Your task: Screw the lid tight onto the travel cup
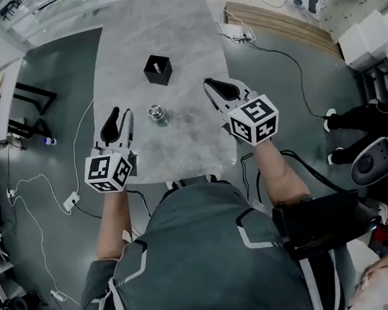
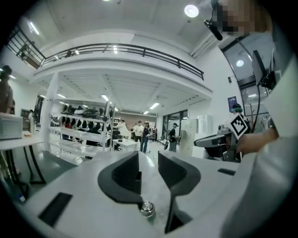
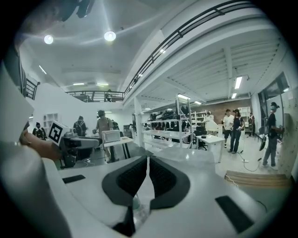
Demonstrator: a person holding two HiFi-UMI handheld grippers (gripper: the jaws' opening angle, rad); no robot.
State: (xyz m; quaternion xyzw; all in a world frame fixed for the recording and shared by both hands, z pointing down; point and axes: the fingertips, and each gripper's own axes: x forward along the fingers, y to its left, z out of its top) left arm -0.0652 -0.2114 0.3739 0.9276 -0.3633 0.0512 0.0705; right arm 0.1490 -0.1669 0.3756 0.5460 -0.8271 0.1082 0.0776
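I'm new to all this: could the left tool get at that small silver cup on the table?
Probably yes: the left tool hangs empty near the silver cup, jaws partly apart, with only tabletop between them; the black box stands farther back.

We stand in a large open lab hall: a railed mezzanine point(image 2: 116, 49) overhead, stocked shelving racks point(image 2: 79, 118), white tables point(image 3: 219, 139), people point(image 2: 142, 135) standing about, cables point(image 1: 274, 50) trailing across the grey floor point(image 1: 53, 68).

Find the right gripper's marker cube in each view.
Head view: marker cube right of centre, at the table's right edge.
Left gripper view: far right, mid-height.
Right gripper view: not in it.
Shared landmark: balcony railing, upper part of both gripper views.
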